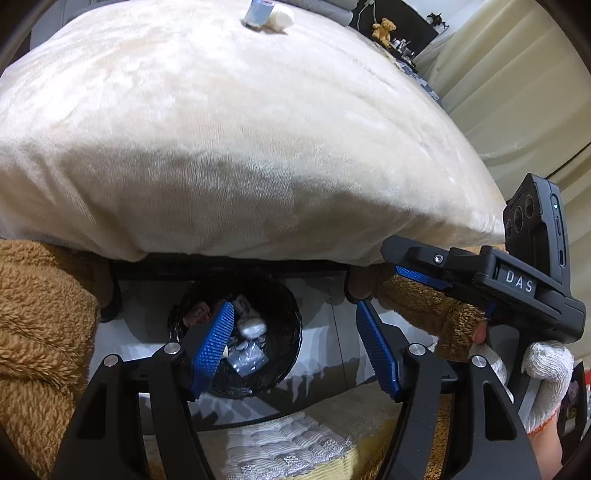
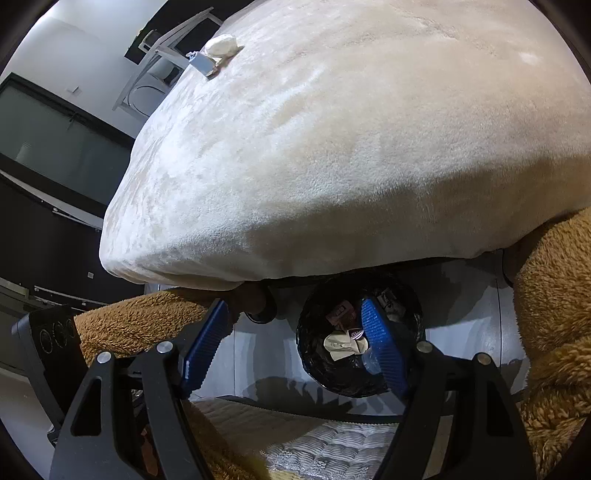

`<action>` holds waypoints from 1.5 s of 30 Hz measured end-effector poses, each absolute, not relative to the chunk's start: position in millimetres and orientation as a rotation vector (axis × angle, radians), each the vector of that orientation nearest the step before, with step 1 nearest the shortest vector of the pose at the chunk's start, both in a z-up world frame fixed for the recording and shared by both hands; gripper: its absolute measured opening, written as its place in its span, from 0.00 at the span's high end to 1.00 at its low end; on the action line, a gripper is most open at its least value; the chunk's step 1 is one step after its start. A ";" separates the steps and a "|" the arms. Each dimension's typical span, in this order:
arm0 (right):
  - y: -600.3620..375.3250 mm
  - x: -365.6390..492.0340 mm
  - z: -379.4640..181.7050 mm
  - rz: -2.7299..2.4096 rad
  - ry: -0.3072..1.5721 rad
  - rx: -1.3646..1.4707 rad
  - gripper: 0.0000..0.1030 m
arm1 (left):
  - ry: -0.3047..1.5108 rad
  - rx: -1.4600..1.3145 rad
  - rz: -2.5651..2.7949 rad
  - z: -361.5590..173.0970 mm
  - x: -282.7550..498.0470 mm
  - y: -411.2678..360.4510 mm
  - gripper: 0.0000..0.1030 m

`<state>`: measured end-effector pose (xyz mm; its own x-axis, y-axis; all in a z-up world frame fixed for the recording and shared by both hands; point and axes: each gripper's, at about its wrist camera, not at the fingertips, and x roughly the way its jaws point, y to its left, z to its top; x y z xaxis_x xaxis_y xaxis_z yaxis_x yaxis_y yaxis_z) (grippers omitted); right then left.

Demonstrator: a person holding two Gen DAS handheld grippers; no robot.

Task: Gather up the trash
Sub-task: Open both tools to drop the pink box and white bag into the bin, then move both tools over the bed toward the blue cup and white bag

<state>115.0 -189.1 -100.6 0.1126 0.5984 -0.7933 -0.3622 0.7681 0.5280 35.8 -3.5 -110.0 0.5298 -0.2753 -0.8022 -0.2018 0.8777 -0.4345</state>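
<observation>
Both tongs, left gripper [image 1: 295, 347] and right gripper [image 2: 291, 347], are hanging wide and empty over the black-lined round bin [image 1: 288, 306]; the remaining crumpled white wad [image 2: 221, 45] and small silvery wrapper [image 2: 202, 62] are lying far ahead on the cream plush bedcover [image 2: 332, 147], up-left of the right gripper.

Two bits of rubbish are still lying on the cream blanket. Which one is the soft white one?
The crumpled white wad, rounded and paper-like. The piece touching it is a small bluish-grey packet with flat, squared sides.

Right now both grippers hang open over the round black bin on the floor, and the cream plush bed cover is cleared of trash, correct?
Not cleared. The left wrist view shows a small silvery-blue wrapper and a crumpled white paper wad on the cream plush bed cover. Both grippers do hang open over the round black bin.
</observation>
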 end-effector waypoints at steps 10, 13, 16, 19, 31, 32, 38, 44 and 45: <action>-194.0 115.7 -50.3 0.833 1.075 0.186 0.27 | 0.864 -0.490 -0.080 -72.2 32.1 12.3 0.35; -192.5 118.4 -29.5 0.840 0.964 0.141 0.27 | 0.821 -0.489 -0.080 -61.3 37.2 21.3 0.35; -191.8 125.1 -16.1 0.864 0.907 0.131 0.27 | 0.776 -0.457 -0.067 -47.3 43.2 28.5 0.35; -189.8 137.1 -9.3 0.879 0.886 0.133 0.26 | 0.736 -0.421 -0.063 -35.6 49.0 35.8 0.35; -167.0 213.0 17.8 0.854 0.803 0.036 0.26 | 0.648 -0.291 -0.048 4.5 104.3 66.0 0.35; -165.6 219.7 18.4 0.850 0.803 0.034 0.26 | 0.648 -0.283 -0.045 5.2 109.5 68.1 0.35; -151.1 249.3 22.2 0.832 0.774 -0.014 0.26 | 0.646 -0.246 -0.032 8.9 143.2 84.8 0.35; -139.1 267.2 21.0 0.830 0.755 -0.055 0.26 | 0.658 -0.241 -0.019 5.3 174.7 99.9 0.35; -136.6 270.6 20.8 0.832 0.748 -0.066 0.26 | 0.661 -0.238 -0.021 4.4 180.5 101.6 0.35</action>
